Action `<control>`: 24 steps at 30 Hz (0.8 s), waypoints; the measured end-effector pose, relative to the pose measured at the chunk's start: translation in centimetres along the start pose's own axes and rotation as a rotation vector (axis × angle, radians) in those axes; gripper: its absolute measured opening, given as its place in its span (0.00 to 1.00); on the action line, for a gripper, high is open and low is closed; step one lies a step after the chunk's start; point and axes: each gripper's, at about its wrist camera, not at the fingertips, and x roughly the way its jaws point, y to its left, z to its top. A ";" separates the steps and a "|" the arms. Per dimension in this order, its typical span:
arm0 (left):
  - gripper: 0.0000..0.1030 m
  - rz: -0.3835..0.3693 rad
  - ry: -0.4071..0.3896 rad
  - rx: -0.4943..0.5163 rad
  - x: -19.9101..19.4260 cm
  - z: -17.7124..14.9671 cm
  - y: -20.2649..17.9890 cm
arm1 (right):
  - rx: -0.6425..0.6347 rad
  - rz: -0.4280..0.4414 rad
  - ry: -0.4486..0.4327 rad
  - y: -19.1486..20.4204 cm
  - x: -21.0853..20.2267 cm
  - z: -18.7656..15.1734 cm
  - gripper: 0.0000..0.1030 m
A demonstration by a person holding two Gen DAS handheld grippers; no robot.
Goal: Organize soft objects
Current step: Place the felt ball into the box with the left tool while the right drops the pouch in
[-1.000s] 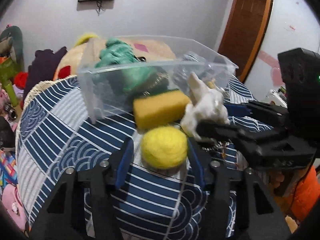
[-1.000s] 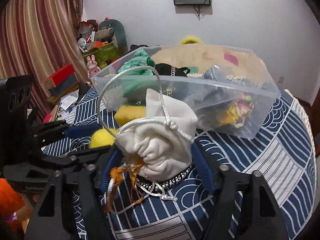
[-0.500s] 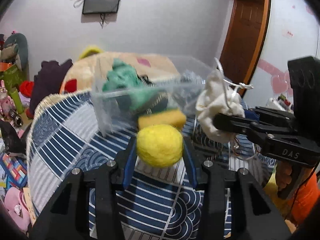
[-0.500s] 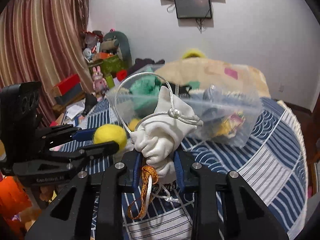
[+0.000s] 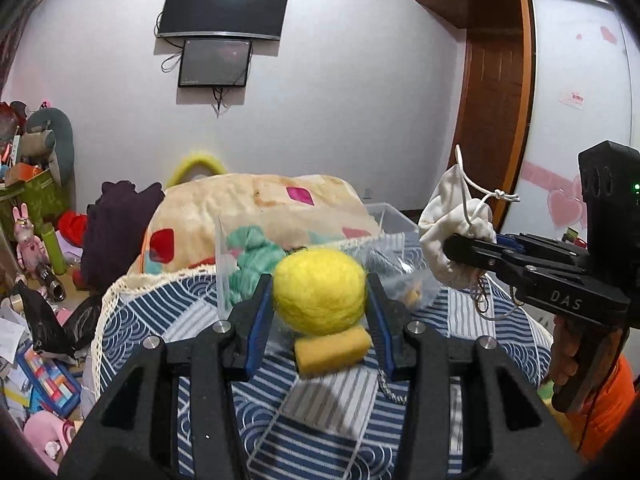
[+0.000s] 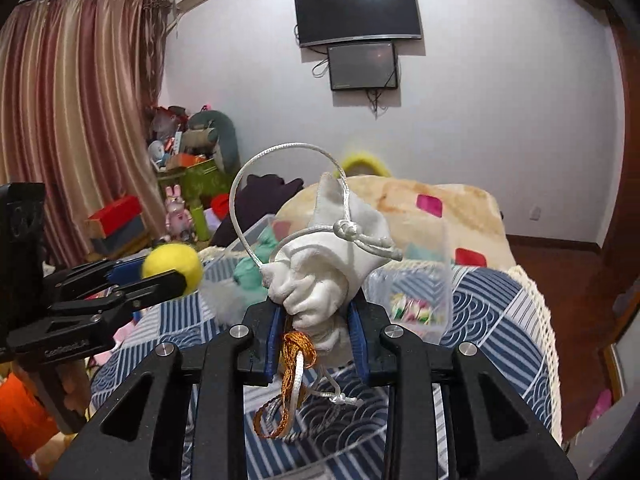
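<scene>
While the yellow ball (image 5: 319, 292) is clamped between the left gripper (image 5: 320, 312) pads above the sponge (image 5: 331, 350) on the striped cloth (image 5: 336, 420), the white pouch (image 6: 328, 264) is pinched in the right gripper (image 6: 316, 332), both held up in front of the clear bin (image 5: 384, 216).

Yellow felt ball (image 5: 319, 292) and white drawstring pouch (image 6: 329, 252) each clamped aloft.
</scene>
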 end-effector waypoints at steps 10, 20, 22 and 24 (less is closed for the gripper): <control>0.43 0.063 0.050 -0.022 4.6 0.4 1.6 | 0.053 -0.019 0.045 -1.2 3.9 1.5 0.26; 0.43 0.081 0.128 -0.053 8.6 -0.1 2.7 | 0.038 -0.014 0.150 -0.7 7.8 1.1 0.26; 0.43 0.083 0.136 -0.045 9.0 -0.3 2.6 | 0.030 -0.022 0.175 -0.6 8.6 1.1 0.26; 0.43 0.092 0.135 -0.027 9.1 -0.4 2.4 | 0.018 -0.024 0.196 -0.4 9.1 0.9 0.29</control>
